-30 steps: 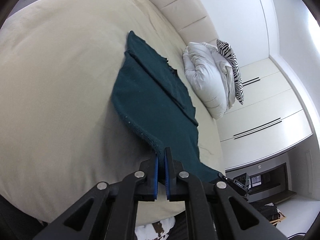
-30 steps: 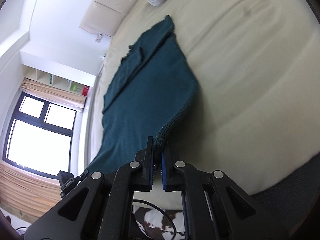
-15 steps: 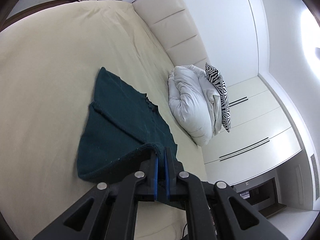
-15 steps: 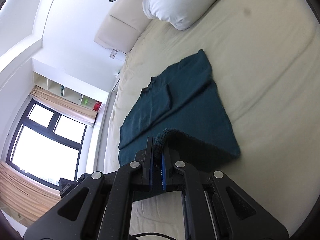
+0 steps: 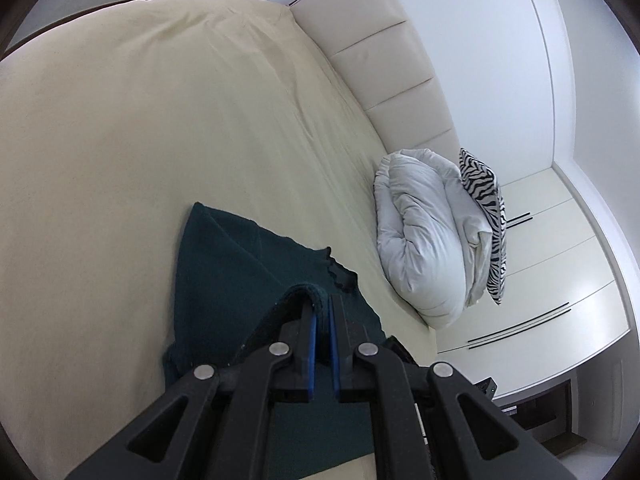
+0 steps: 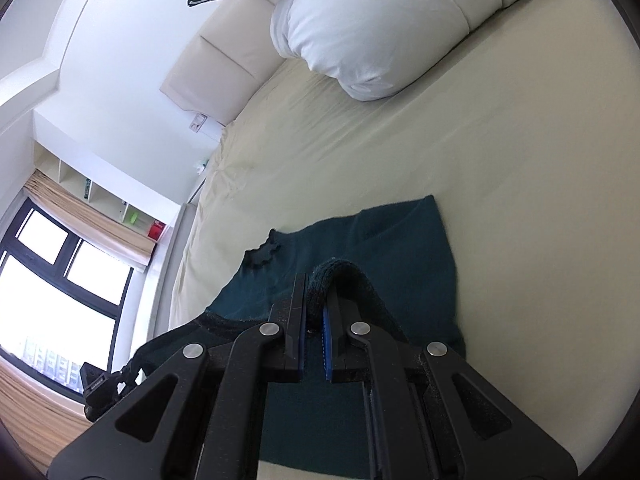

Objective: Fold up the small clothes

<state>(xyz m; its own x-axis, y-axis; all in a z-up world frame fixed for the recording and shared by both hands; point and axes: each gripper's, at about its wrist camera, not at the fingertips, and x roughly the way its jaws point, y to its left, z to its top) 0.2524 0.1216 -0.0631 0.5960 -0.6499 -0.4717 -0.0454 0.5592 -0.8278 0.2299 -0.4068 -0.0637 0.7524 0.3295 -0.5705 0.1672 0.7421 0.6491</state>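
Left gripper (image 5: pixel 322 312) pinches the hem of the dark green garment (image 5: pixel 224 268), jaws nearly pressed together; right gripper (image 6: pixel 318 292) nips the same hem likewise. The garment lies doubled on the cream bed (image 5: pixel 160 120), well short of the white duvet (image 5: pixel 424 232) by the headboard.

left gripper (image 5: pixel 322 312) low over the bed (image 5: pixel 140 140), fingers (image 5: pixel 306 320) nearly closed, pinching a rolled hem of the dark teal garment (image 5: pixel 224 276). rest of garment lies flat on the cream sheet under and ahead of the gripper. white duvet bundle (image 5: pixel 424 236) near headboard (image 5: pixel 384 60), zebra pillow (image 5: pixel 486 216) leaning behind it. wardrobe (image 5: pixel 552 280) at right.
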